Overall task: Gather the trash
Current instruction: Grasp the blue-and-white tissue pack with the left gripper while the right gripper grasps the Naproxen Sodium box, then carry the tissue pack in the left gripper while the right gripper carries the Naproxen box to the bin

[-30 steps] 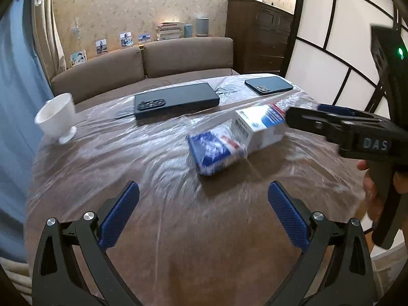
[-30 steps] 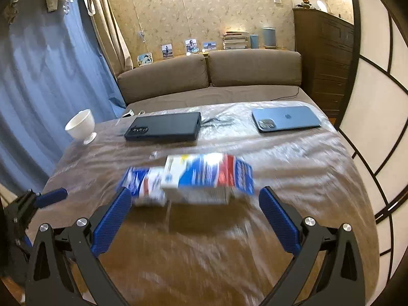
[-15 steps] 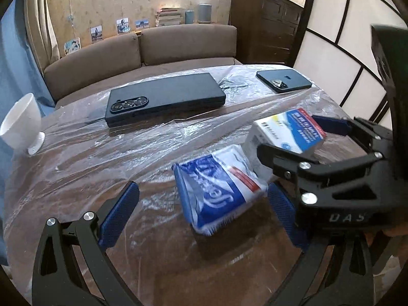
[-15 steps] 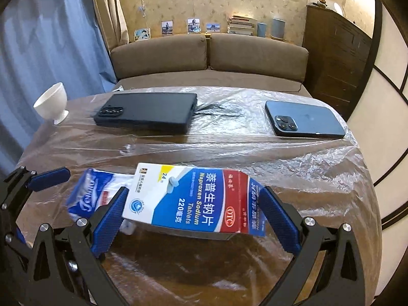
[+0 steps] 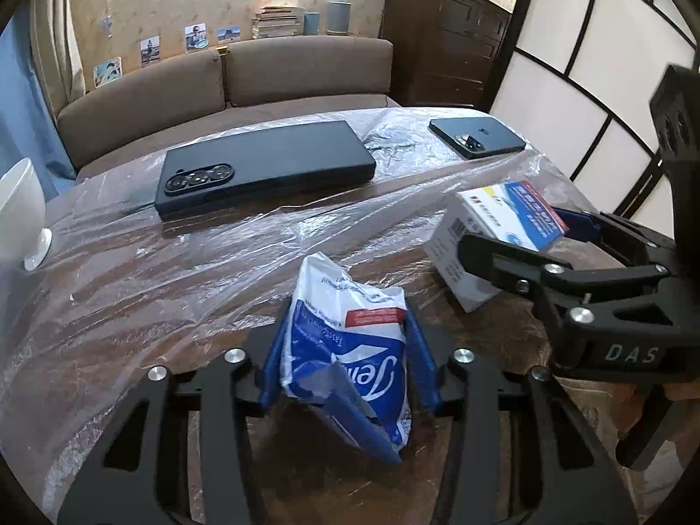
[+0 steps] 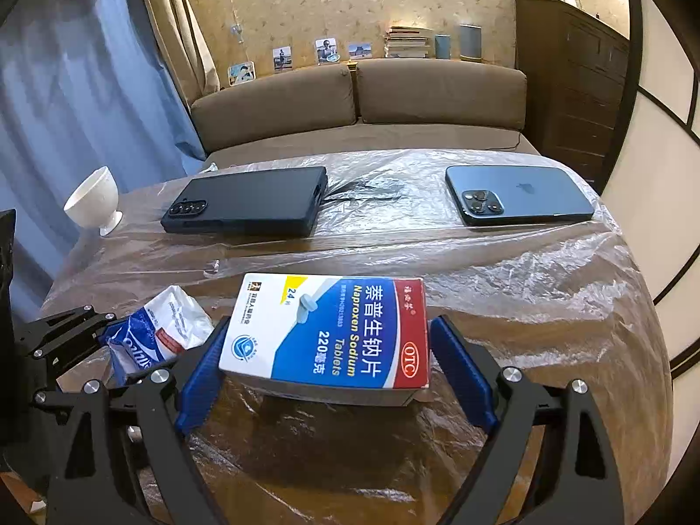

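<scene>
Tissue pack (image 5: pixel 350 350), low in the left wrist frame, is pinched between the left gripper (image 5: pixel 348 361) fingers, just closed. Medicine box (image 6: pixel 326 334) lies between the closing right gripper (image 6: pixel 330 376) fingers, not visibly clamped. Grasping step; next, finish the squeeze, lift both off the tabletop (image 6: pixel 547 328).

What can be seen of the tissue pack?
The tissue pack is a soft plastic pocket pack, blue and white with a red label strip and partial lettering. It looks crumpled, and its near end is torn or flapped open. It sits on the plastic-covered table, left of the pill box. The left gripper has just closed, its blue pads pinching both sides.
</scene>
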The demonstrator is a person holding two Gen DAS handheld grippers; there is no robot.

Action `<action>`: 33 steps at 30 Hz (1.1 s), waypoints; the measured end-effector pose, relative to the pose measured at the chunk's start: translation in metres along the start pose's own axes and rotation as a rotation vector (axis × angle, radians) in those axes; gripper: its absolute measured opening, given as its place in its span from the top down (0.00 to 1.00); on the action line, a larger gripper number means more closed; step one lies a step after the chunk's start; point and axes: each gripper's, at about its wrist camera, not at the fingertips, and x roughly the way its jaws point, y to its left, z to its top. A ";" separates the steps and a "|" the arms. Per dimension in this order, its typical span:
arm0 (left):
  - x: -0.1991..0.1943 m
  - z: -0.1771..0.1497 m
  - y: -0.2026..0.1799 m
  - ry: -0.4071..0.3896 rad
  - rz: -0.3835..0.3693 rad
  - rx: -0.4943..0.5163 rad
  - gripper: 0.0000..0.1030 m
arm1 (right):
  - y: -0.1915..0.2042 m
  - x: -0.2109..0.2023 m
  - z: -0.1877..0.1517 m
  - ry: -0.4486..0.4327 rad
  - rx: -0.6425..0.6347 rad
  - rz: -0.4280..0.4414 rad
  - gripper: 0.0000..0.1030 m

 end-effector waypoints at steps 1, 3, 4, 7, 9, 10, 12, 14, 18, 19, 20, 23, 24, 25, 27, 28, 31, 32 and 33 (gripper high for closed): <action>-0.001 0.000 0.001 -0.003 -0.001 -0.004 0.55 | 0.001 -0.003 0.000 -0.004 -0.002 0.002 0.16; -0.003 -0.001 0.001 -0.007 -0.002 -0.008 0.56 | 0.004 -0.008 -0.002 -0.012 -0.010 0.002 0.16; -0.005 -0.002 0.001 -0.010 -0.003 -0.009 0.58 | 0.004 -0.009 -0.002 -0.014 -0.011 0.001 0.16; -0.009 -0.003 0.000 -0.011 -0.011 -0.006 0.61 | 0.007 -0.015 -0.004 -0.021 -0.010 0.006 0.16; -0.012 -0.004 0.000 -0.014 -0.021 -0.008 0.62 | 0.007 -0.018 -0.005 -0.025 -0.009 0.008 0.16; -0.013 -0.004 0.000 -0.016 -0.025 -0.010 0.62 | 0.008 -0.020 -0.006 -0.028 -0.007 0.008 0.16; -0.017 -0.005 0.000 -0.021 -0.032 -0.012 0.63 | 0.008 -0.024 -0.007 -0.034 -0.003 0.009 0.16; -0.020 -0.005 0.001 -0.025 -0.037 -0.015 0.63 | 0.009 -0.028 -0.009 -0.039 0.003 0.010 0.16; -0.028 -0.008 0.002 -0.033 -0.039 -0.032 0.63 | 0.011 -0.038 -0.013 -0.048 0.001 0.015 0.16; -0.030 -0.008 0.002 -0.035 -0.038 -0.032 0.63 | 0.012 -0.042 -0.015 -0.050 -0.001 0.017 0.16; -0.032 -0.009 0.002 -0.038 -0.038 -0.030 0.63 | 0.013 -0.044 -0.016 -0.052 -0.004 0.019 0.16; -0.037 -0.012 0.000 -0.042 -0.038 -0.030 0.63 | 0.016 -0.050 -0.021 -0.052 -0.008 0.025 0.16; -0.039 -0.013 -0.001 -0.043 -0.036 -0.030 0.63 | 0.017 -0.052 -0.023 -0.052 -0.009 0.026 0.16; -0.040 -0.014 -0.002 -0.040 -0.035 -0.028 0.63 | 0.018 -0.054 -0.026 -0.050 -0.011 0.027 0.16; -0.042 -0.018 -0.004 -0.038 -0.023 -0.025 0.63 | 0.019 -0.056 -0.030 -0.046 -0.014 0.030 0.16; -0.043 -0.020 -0.005 -0.036 -0.018 -0.022 0.63 | 0.020 -0.058 -0.032 -0.042 -0.016 0.032 0.16; -0.046 -0.025 -0.008 -0.032 0.001 -0.016 0.63 | 0.023 -0.063 -0.040 -0.037 -0.022 0.036 0.16; -0.047 -0.027 -0.009 -0.034 0.006 -0.014 0.63 | 0.024 -0.065 -0.042 -0.036 -0.024 0.037 0.16; -0.049 -0.029 -0.011 -0.036 0.011 -0.011 0.63 | 0.025 -0.067 -0.044 -0.036 -0.026 0.037 0.16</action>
